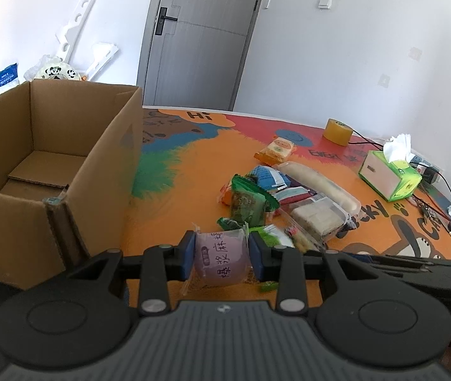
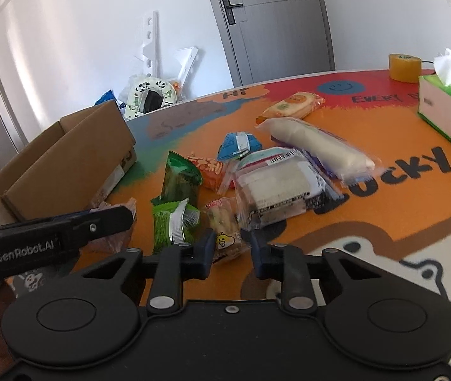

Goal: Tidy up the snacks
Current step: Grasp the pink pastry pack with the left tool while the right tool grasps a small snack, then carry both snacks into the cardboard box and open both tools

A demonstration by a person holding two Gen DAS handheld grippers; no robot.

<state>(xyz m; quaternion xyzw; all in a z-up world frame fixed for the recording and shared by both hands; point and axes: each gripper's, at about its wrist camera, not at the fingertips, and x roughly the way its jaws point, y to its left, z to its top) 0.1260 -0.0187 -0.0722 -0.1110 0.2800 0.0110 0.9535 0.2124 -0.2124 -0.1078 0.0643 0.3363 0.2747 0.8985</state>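
Observation:
My left gripper (image 1: 220, 255) is shut on a purple mochi packet (image 1: 220, 258) with Chinese writing, held just above the table right of the open cardboard box (image 1: 51, 162). The snack pile (image 1: 289, 203) lies ahead to the right. In the right wrist view my right gripper (image 2: 230, 250) is open around a small clear packet with a yellow cartoon face (image 2: 225, 235), which lies on the table. Green packets (image 2: 174, 219), a clear tray pack (image 2: 273, 187) and a long white roll (image 2: 317, 146) lie beyond. The left gripper's body (image 2: 67, 231) shows at left.
A green tissue box (image 1: 390, 174) and a roll of yellow tape (image 1: 338, 131) stand at the far right of the colourful table mat (image 1: 187, 171). Cables lie at the right edge (image 1: 447, 197). An orange packet (image 1: 276, 150) lies apart from the pile.

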